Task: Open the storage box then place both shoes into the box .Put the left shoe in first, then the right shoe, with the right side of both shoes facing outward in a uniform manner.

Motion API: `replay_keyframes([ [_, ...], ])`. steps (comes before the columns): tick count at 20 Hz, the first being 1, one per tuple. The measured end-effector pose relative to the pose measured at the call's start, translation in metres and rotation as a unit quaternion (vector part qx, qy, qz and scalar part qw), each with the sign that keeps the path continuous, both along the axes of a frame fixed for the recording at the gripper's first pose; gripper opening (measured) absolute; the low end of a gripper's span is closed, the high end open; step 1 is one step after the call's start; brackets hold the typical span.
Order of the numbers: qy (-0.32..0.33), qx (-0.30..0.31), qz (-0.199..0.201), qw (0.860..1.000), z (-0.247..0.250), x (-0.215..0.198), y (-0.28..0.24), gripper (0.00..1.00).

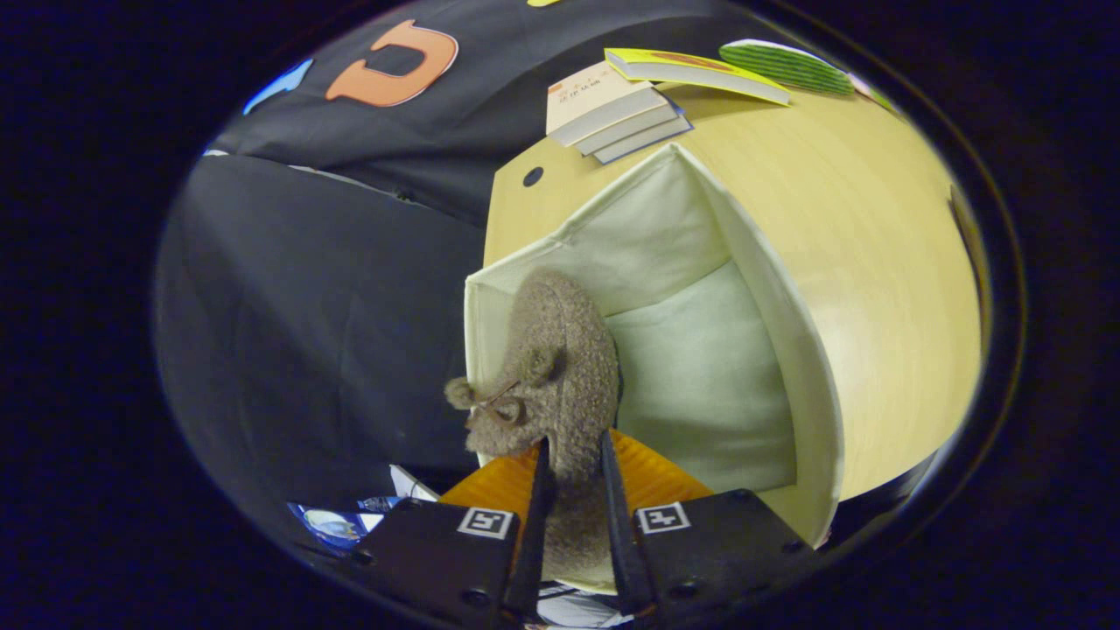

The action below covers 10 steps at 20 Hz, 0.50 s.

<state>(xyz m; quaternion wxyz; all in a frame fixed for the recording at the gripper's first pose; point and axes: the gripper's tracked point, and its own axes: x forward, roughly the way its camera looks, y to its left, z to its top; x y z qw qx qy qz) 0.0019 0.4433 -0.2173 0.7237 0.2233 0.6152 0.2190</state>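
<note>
The gripper point(573, 490) has its two fingers point(535, 507) closed on the rear part of a fuzzy brown shoe point(551, 367); the pinched portion is partly hidden between them. The shoe hangs over the near corner of the open white storage box point(787, 350), toe toward 12 o'clock. Something orange point(652, 477) lies under the fingers, mostly covered and hard to identify. The box stands on the wooden desk point(875, 262). At 12 to 1 o'clock beyond the box sit stacked books point(612, 109) and a yellow book point(691, 70), the far ones cut off.
</note>
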Motion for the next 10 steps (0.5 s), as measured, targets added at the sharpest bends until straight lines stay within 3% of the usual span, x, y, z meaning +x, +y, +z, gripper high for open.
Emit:
replay_keyframes([
  [6,-0.021,0.017,0.043,0.999,0.018,-0.015,0.011,0.73],
  [10,-0.057,0.009,0.062,0.996,0.042,-0.018,0.0,0.77],
])
